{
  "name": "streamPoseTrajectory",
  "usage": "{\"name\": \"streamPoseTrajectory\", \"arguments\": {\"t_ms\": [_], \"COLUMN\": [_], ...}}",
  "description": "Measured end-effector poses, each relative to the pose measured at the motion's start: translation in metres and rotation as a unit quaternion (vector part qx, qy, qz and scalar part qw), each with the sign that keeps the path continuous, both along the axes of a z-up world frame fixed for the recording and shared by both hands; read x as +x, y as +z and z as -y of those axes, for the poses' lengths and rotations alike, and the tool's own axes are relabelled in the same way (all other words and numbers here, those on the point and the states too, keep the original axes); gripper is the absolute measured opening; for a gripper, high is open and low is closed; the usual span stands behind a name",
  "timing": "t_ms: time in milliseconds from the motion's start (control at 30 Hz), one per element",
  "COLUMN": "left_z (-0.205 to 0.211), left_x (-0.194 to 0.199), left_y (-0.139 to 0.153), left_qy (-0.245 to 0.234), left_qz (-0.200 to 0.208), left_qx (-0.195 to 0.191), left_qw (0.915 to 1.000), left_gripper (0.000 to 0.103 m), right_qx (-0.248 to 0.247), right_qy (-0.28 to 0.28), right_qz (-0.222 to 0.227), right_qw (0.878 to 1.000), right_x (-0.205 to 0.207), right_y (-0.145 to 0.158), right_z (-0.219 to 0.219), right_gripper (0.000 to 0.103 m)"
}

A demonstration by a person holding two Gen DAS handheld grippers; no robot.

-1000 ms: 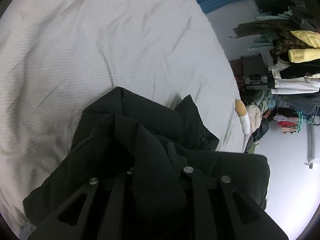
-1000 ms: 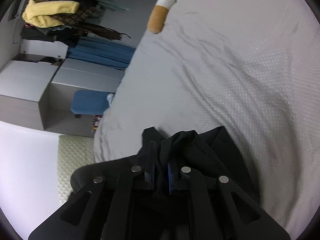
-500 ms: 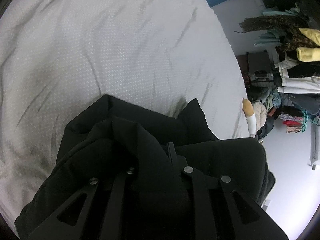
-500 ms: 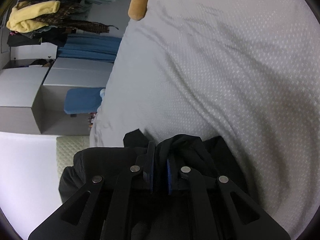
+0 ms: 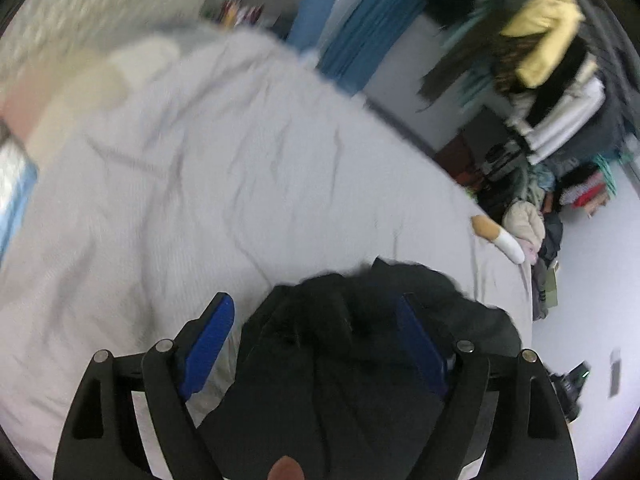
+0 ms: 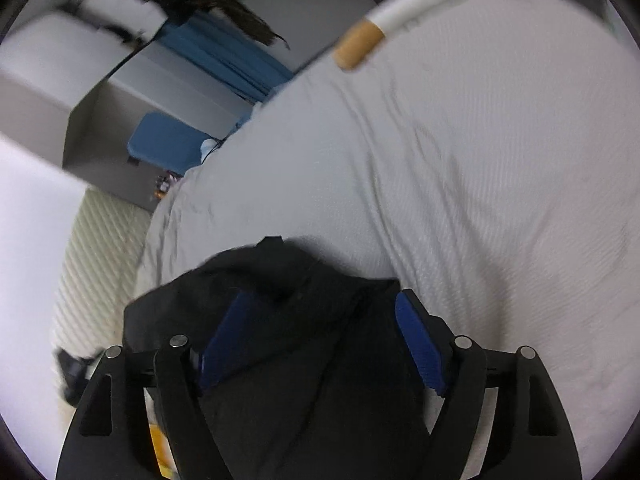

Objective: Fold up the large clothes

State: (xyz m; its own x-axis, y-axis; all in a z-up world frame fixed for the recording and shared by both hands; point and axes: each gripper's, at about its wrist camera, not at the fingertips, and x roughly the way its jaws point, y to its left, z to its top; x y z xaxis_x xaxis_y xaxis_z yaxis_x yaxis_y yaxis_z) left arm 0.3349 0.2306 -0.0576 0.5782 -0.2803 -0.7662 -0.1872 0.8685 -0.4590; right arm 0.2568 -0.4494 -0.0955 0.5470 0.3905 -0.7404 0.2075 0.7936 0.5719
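Black bulky garment lies bunched in a heap on the bed, near its edge, folds piled up toward my cameras. In the right wrist view the same dark cloth fills the lower middle, its far edge resting on the sheet.

My left gripper is spread wide, blue-padded fingers well apart; the garment sits between them, and the left pad hangs clear of the cloth over the sheet. Nothing pinched. The other pad lies against or just over the black fabric; I cannot tell which.

My right gripper is likewise released, fingers parted, the garment heaped between them and not clamped.

Bed is covered in a wrinkled pale grey textured sheet. At the bed's edge beyond the garment, a long cylindrical cushion, white with a tan end, shaped like a cigarette. Past the bed on the floor side: blue curtain or fabric, a cluttered clothes rack with a yellow garment on top, grey cabinets. Both views are motion-blurred.
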Motion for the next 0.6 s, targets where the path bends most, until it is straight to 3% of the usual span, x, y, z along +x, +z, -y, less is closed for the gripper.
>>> {"name": "streamPoseTrajectory", "arguments": {"t_ms": [133, 233, 433, 600], "left_z": [0.037, 0.073, 0.158, 0.210], "left_x": [-0.025, -0.034, -0.030, -0.013], "left_y": [0.033, 0.039, 0.021, -0.025], "left_qy": [-0.042, -0.069, -0.131, -0.152], "left_qz": [0.084, 0.119, 0.140, 0.133], "left_qx": [0.041, 0.067, 0.116, 0.165], "left_qw": [0.9948, 0.9883, 0.9747, 0.9655], "left_gripper": [0.087, 0.088, 0.089, 0.089], "right_qx": [-0.073, -0.123, -0.174, -0.204], "right_qy": [0.023, 0.045, 0.095, 0.123], "right_qz": [0.052, 0.076, 0.124, 0.130], "right_qw": [0.996, 0.988, 0.972, 0.962], "right_x": [-0.015, -0.023, -0.026, -0.010], "right_y": [0.038, 0.049, 0.032, -0.010], "right_z": [-0.034, -0.074, -0.158, -0.211], "right_gripper": [0.083, 0.083, 0.088, 0.093]}}
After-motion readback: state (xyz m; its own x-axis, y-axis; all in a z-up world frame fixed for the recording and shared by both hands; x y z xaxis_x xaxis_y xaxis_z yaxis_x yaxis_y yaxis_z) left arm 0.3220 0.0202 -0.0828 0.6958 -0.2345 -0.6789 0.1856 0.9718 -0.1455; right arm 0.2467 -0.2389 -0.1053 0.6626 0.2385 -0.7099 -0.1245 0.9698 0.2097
